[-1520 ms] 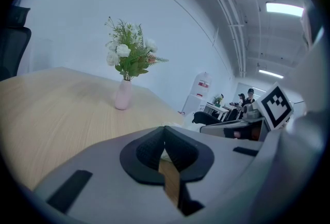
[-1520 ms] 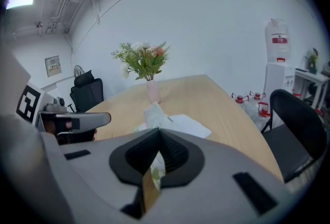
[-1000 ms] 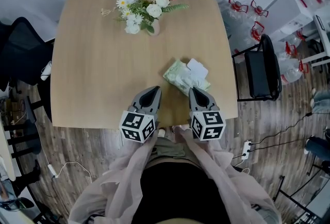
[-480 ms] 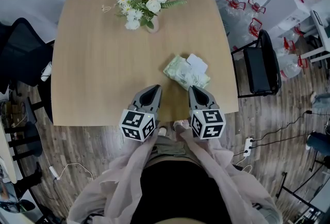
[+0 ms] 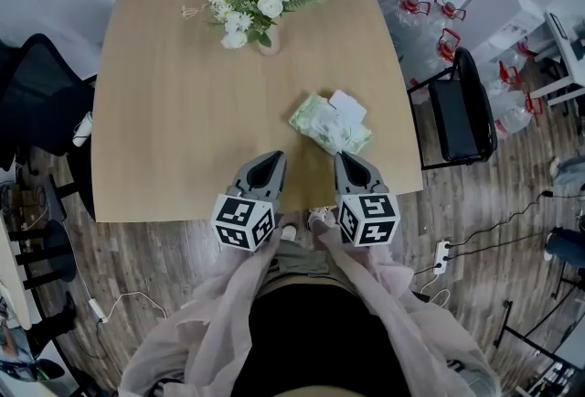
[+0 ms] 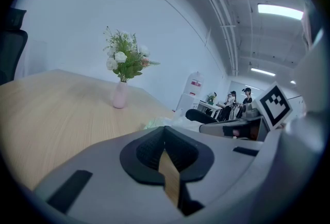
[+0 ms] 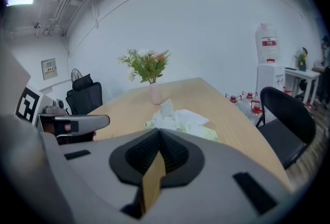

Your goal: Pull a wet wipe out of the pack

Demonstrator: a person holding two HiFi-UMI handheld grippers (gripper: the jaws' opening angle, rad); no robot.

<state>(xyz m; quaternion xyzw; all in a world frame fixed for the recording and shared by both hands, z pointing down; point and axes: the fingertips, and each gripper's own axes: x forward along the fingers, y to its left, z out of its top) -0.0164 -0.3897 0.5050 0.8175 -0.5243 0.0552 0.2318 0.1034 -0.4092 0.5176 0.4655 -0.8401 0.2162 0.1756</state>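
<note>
Head view, centre right: soft green wipe pack (image 5: 327,125) flat on table (image 5: 174,139), light, likely to slide or lift; limp white wipe (image 7: 166,109), apparently poking from its top, is the hold point; left gripper (image 5: 271,158) and right gripper (image 5: 346,160) just below, jaws closed on nothing.

1. The flower vase (image 5: 259,6) sits on the table (image 5: 174,112) close to the far edge, roughly midway along it.
2. The wipe pack (image 5: 331,125) lies toward the right edge, nearer the near right corner than the far one.
3. The left gripper (image 5: 267,165) and right gripper (image 5: 352,165) are side by side over the near edge, and the pack is just beyond the right one.
4. A chair (image 5: 462,116) stands off the right edge, and an office chair (image 5: 37,93) off the left.
</note>
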